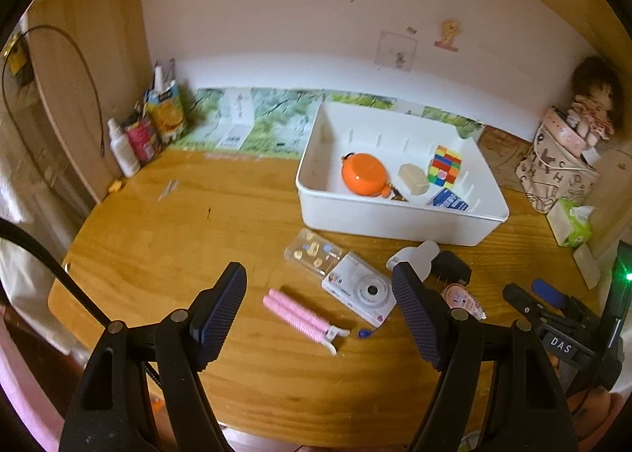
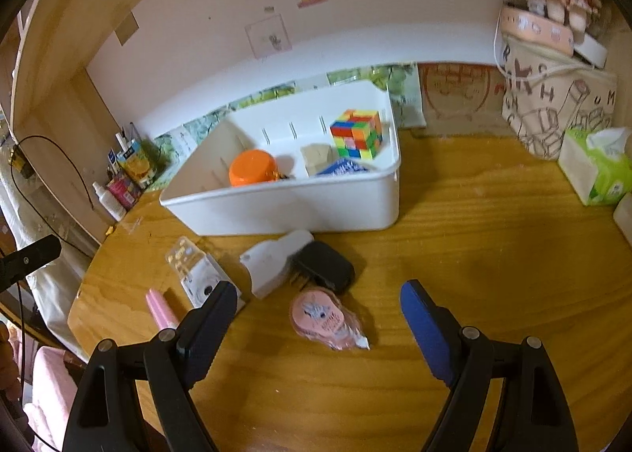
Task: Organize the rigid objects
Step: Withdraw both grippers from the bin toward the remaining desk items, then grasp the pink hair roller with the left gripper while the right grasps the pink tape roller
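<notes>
I am bringing the right gripper (image 2: 318,317), jaws spread wide and holding nothing, over the pink correction tape (image 2: 330,319) lying between them on the table (image 2: 474,254), its long axis slanting toward my lower right

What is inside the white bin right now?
The white bin holds an orange round case, a beige block, a colourful puzzle cube and a blue-and-white packet. A small dark item beside the case is partly hidden.

white bin (image 1: 399,221), orange case (image 1: 365,173) (multicoloured cube (image 1: 445,165))
</notes>
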`<act>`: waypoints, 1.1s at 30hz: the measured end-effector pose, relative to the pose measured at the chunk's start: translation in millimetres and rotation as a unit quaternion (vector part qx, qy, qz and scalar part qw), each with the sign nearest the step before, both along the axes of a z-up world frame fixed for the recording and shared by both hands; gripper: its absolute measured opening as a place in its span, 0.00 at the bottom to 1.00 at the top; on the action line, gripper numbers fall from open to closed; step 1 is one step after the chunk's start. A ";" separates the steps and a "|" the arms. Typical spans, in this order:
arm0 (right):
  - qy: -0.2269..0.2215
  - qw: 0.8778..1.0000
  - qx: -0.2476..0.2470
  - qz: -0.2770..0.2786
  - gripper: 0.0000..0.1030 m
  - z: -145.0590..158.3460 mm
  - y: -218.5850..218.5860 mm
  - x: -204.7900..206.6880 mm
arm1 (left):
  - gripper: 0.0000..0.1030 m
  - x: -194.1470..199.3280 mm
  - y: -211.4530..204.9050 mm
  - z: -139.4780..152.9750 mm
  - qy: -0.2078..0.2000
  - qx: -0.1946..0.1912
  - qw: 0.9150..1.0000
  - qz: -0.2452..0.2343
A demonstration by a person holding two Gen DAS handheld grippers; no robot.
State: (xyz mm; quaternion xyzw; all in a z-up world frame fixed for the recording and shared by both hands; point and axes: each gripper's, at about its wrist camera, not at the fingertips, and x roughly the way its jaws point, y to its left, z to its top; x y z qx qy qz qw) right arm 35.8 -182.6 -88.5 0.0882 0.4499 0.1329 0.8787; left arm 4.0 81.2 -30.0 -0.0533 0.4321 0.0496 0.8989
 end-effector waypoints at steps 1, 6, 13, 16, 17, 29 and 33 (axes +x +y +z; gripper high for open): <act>0.006 1.000 0.002 0.001 0.83 -3.5 -1.8 0.5 | 0.77 -0.6 -0.5 -1.8 0.005 -0.001 1.000 0.007; 0.034 0.999 0.009 0.002 0.83 -16.4 -9.2 1.1 | 0.77 -0.7 -1.1 -7.7 0.026 -0.009 0.999 0.033; 0.074 0.997 0.022 0.011 0.83 -33.7 -11.3 2.6 | 0.77 0.7 6.5 -21.7 0.056 -0.046 0.995 0.067; 0.086 0.996 0.016 0.017 0.83 -38.8 -7.9 4.3 | 0.77 2.8 12.0 -29.7 0.070 -0.069 0.992 0.081; 0.089 0.996 0.014 0.020 0.83 -40.4 -6.5 5.3 | 0.77 3.5 13.9 -32.6 0.074 -0.078 0.991 0.085; 0.147 0.989 -0.019 0.010 0.83 -62.7 8.0 28.5 | 0.83 28.8 33.5 -67.4 0.131 -0.147 0.975 0.105; 0.163 0.986 -0.028 -0.004 0.83 -71.0 12.3 36.3 | 0.83 43.4 39.4 -85.8 0.168 -0.160 0.967 0.102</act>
